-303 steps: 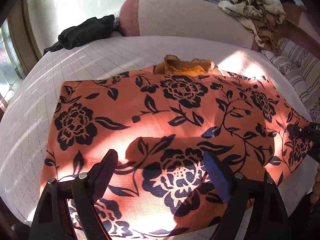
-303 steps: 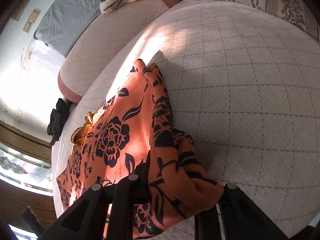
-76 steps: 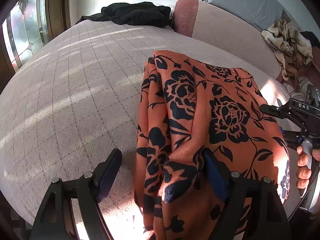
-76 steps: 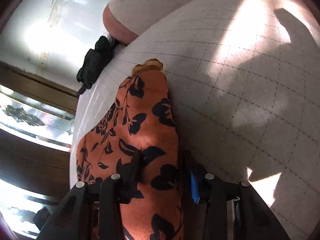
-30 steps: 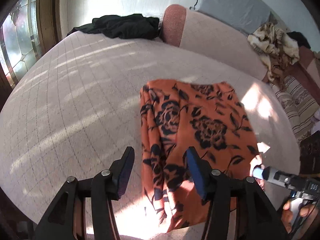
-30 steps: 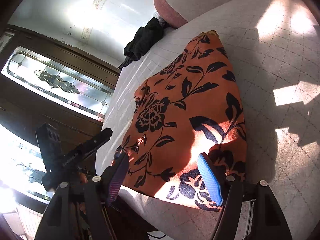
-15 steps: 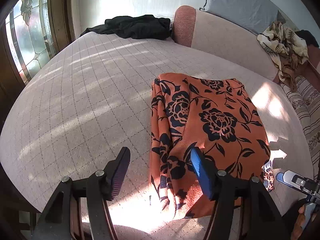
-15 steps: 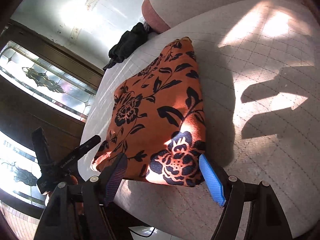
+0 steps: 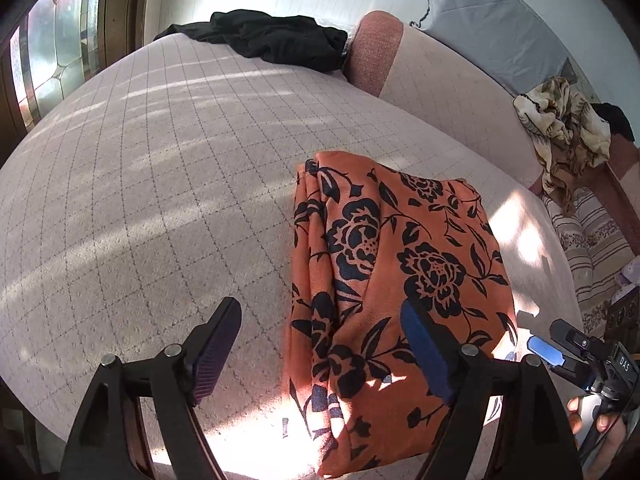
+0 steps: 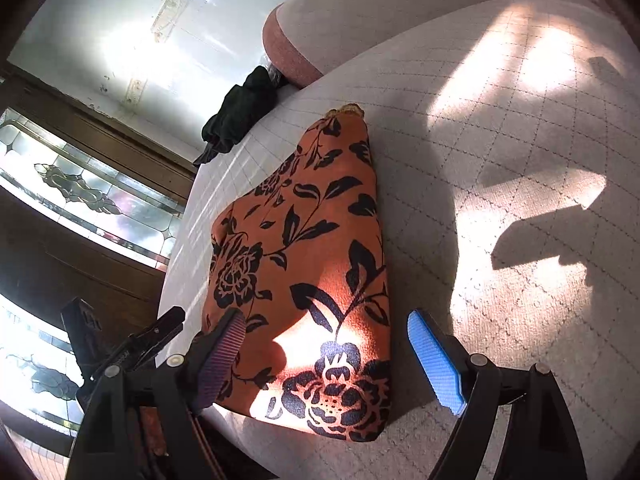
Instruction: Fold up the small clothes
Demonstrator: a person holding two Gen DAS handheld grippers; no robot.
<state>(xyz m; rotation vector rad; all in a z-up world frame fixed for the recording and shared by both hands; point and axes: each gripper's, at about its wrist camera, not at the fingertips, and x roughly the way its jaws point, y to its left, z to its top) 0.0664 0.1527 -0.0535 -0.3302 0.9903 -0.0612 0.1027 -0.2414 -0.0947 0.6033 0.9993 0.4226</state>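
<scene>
An orange garment with black flowers (image 9: 404, 280) lies folded into a long strip on the quilted pink bed (image 9: 160, 184). It also shows in the right wrist view (image 10: 308, 264). My left gripper (image 9: 320, 344) is open and empty, just above the garment's near left edge. My right gripper (image 10: 328, 356) is open and empty, over the garment's near right corner. The right gripper also shows at the lower right of the left wrist view (image 9: 568, 356), and the left gripper at the lower left of the right wrist view (image 10: 152, 336).
A black garment (image 9: 272, 40) lies at the far end of the bed by a pink bolster (image 9: 372, 52). A patterned cloth (image 9: 568, 128) lies crumpled at the far right. A stained-glass window (image 10: 92, 200) is on the left. The bed's near edge is close below both grippers.
Both grippers let go of the garment about two seconds ago and drew back. In the last second both have come closer again over its near end, jaws open.
</scene>
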